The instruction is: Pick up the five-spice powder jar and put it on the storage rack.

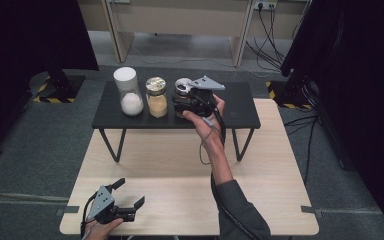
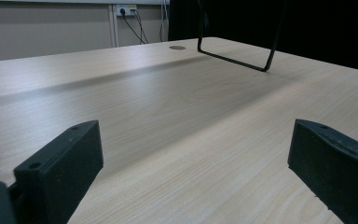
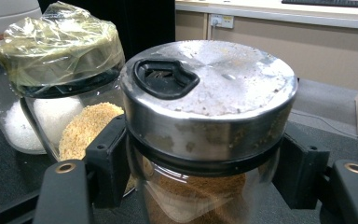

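Presently, three jars stand in a row on a black shelf (image 1: 240,112) raised on wire legs above the pale wooden table (image 1: 180,165). From left to right in the high view: a jar with a white lid (image 1: 128,91) holding white grains, a jar capped with crinkled film (image 1: 156,96) holding yellow-tan crumbs, and a metal-lidded jar (image 3: 208,112) holding brown powder.

The right gripper (image 1: 194,104) is at the third jar. In the right gripper view its two black jaws sit against opposite sides of the glass just below the steel lid, clamped on it. The lid has a black pour opening and is dusted with powder.

The left gripper (image 1: 128,192) rests low at the table's near left corner, its jaws spread wide with bare tabletop between them.
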Available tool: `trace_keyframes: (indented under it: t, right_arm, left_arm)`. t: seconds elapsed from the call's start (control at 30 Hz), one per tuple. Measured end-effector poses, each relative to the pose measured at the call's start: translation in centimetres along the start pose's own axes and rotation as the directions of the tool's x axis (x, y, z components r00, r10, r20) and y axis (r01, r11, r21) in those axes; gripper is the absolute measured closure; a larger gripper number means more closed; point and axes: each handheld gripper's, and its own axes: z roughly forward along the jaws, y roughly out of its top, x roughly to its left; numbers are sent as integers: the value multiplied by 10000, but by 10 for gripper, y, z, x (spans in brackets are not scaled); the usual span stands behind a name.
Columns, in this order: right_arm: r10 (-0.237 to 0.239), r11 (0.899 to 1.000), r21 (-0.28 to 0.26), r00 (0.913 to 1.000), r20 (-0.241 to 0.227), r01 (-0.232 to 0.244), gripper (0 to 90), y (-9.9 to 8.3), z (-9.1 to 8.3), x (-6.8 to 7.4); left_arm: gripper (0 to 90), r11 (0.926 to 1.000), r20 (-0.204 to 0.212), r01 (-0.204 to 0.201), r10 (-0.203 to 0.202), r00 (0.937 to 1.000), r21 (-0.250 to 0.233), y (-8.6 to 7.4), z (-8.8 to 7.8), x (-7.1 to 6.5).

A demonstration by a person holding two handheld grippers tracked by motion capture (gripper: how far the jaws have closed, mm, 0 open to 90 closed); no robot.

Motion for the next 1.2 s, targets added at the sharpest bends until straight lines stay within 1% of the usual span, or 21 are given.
trace_keyframes:
  t: [0.17, 0.2, 0.23, 0.3, 0.37, 0.5, 0.53, 0.73, 0.8, 0.93, 1.2]
  right_arm:
    - [9, 9999, -112, 10000, -12, -9, 306, -2, 0, 0]
    - [37, 9999, -134, 10000, -4, -37, 283, -2, 0, 0]
    - [115, 9999, -117, 9999, 17, -115, 237, -2, 0, -1]
    - [313, 9995, -80, 9995, -40, -313, 175, -2, 0, -1]
    - [359, 9993, -121, 9994, 17, -358, 140, -2, -2, -1]
    - [448, 9989, -112, 9990, -53, -448, 73, -3, -4, 0]
    - [506, 9987, -116, 9987, 2, -506, 53, -4, -4, 0]
    - [640, 9977, -215, 9979, -57, -641, 35, -6, -9, -2]
    - [752, 9967, -288, 9970, -176, -757, 29, -6, -11, -2]
    - [831, 9955, -431, 9961, -286, -843, 20, -8, -16, -1]
    - [886, 9938, -636, 9948, -498, -917, 14, -10, -25, 2]
  left_arm:
    - [25, 10000, -2, -6, 6, 10000, 2, 0, 0, 0]
    - [25, 10000, -4, -4, 4, 10000, 1, 0, 0, 0]
    - [25, 10000, 1, -2, 2, 10000, -8, 0, 0, 0]
    - [25, 10000, -3, -2, 2, 10000, -10, 0, 0, 0]
    - [25, 10000, -5, -4, 4, 10000, -10, 0, 0, 0]
    - [25, 10000, -6, -4, 4, 10000, 4, 0, 0, 0]
    - [25, 10000, -5, -5, 5, 10000, 3, 0, 0, 0]
    - [25, 10000, -3, -10, 10, 10000, 5, 0, 0, 0]
    - [25, 10000, -9, -10, 10, 10000, 4, 0, 0, 0]
    - [25, 10000, -13, -10, 10, 10000, -1, 0, 0, 0]
    - [25, 10000, -12, -6, 6, 10000, 2, 0, 0, 0]
